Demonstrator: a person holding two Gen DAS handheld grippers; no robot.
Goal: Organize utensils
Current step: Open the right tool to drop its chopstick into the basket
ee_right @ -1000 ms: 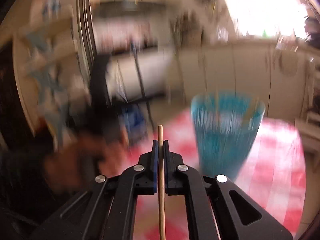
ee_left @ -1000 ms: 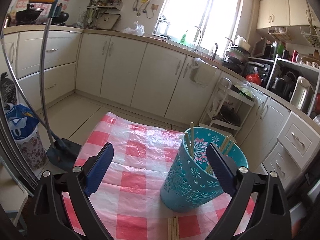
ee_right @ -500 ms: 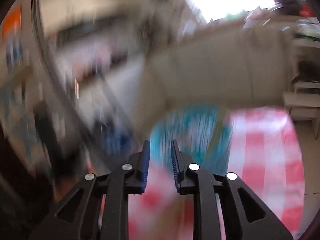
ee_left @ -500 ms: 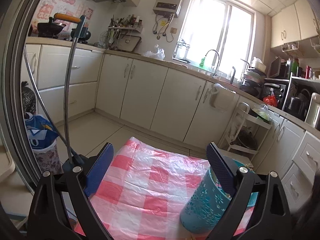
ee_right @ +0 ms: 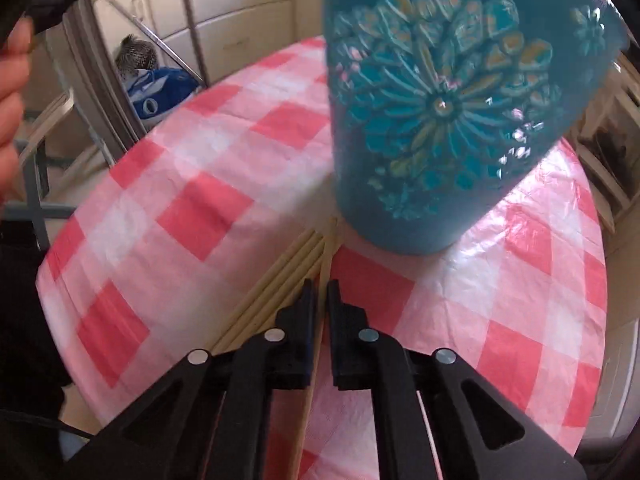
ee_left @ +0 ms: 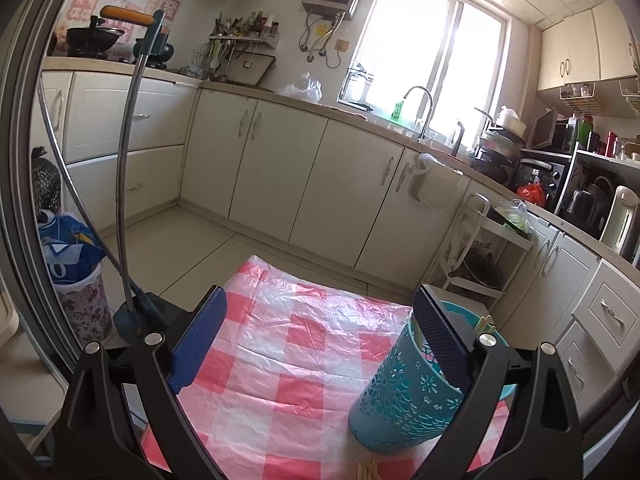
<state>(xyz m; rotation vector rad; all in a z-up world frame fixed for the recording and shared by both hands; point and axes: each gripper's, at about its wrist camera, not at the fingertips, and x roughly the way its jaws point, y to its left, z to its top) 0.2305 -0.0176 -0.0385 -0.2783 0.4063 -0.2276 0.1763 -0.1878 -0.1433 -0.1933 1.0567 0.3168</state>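
Note:
A teal flower-patterned utensil holder (ee_left: 404, 404) stands on the red-and-white checked tablecloth (ee_left: 288, 360) and holds several wooden chopsticks (ee_left: 485, 322). It fills the top of the right wrist view (ee_right: 444, 112). Several loose chopsticks (ee_right: 280, 280) lie on the cloth just in front of its base. My right gripper (ee_right: 322, 292) hovers low over them, its jaws a narrow gap apart astride one chopstick (ee_right: 326, 256), not closed on it. My left gripper (ee_left: 320, 340) is wide open and empty, held above the cloth to the holder's left.
A dustpan with a long metal handle (ee_left: 126, 200) and a bin with a blue bag (ee_left: 76, 280) stand on the floor left of the table. Cream kitchen cabinets (ee_left: 280, 168) run behind. A white wire rack (ee_left: 480, 256) stands beyond the holder.
My right gripper let go of the chopstick it held, then dropped down to the loose chopsticks by the holder's base. My left gripper rose and shifted left, still open.

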